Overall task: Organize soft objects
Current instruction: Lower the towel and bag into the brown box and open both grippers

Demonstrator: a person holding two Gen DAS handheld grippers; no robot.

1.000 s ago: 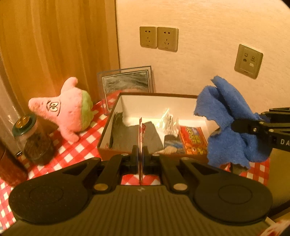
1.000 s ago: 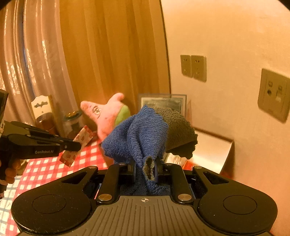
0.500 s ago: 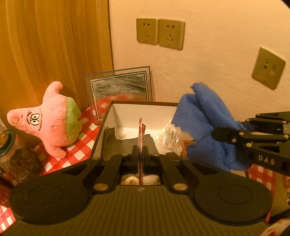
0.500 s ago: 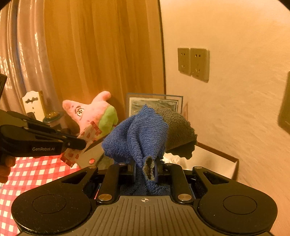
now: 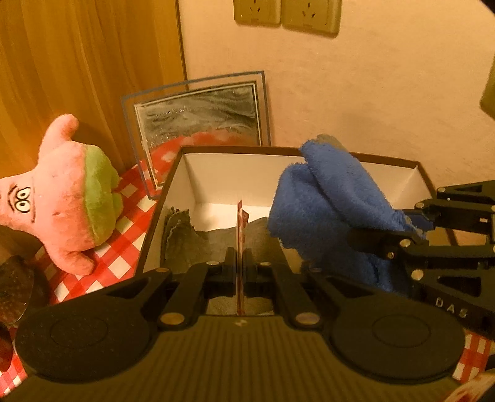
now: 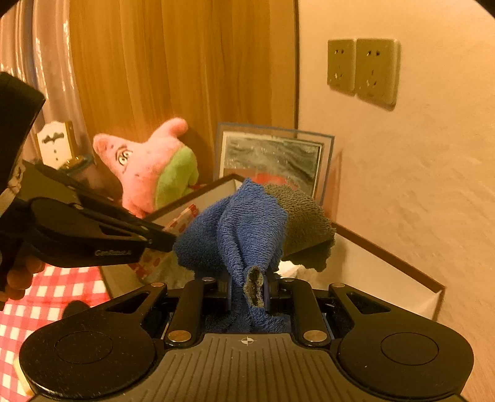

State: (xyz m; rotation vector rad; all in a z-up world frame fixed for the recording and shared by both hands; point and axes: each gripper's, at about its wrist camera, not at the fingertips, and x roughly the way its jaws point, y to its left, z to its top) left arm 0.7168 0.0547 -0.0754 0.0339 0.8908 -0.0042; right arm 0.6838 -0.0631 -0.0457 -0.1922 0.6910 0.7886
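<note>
My left gripper (image 5: pixel 239 256) is shut on a thin red-and-white packet (image 5: pixel 240 222), seen edge-on over the open white-lined box (image 5: pixel 216 173). A grey cloth (image 5: pixel 213 241) lies in the box below it. My right gripper (image 6: pixel 247 287) is shut on a bunched blue towel (image 6: pixel 244 228) with a grey towel (image 6: pixel 303 219) folded in, held above the box's right half (image 6: pixel 371 269). In the left wrist view the blue towel (image 5: pixel 328 204) hangs from the right gripper (image 5: pixel 371 238). A pink star plush (image 5: pixel 62 191) sits left of the box.
A framed picture (image 5: pixel 201 114) leans on the wall behind the box. A glass jar (image 5: pixel 12 284) stands at the far left on the red checked cloth (image 5: pixel 120 247). Wall sockets (image 5: pixel 284 12) and a curtain (image 6: pixel 154 77) back the scene.
Both grippers have moved forward and down with their loads, from in front of the box to over it. Neither grip has changed.
</note>
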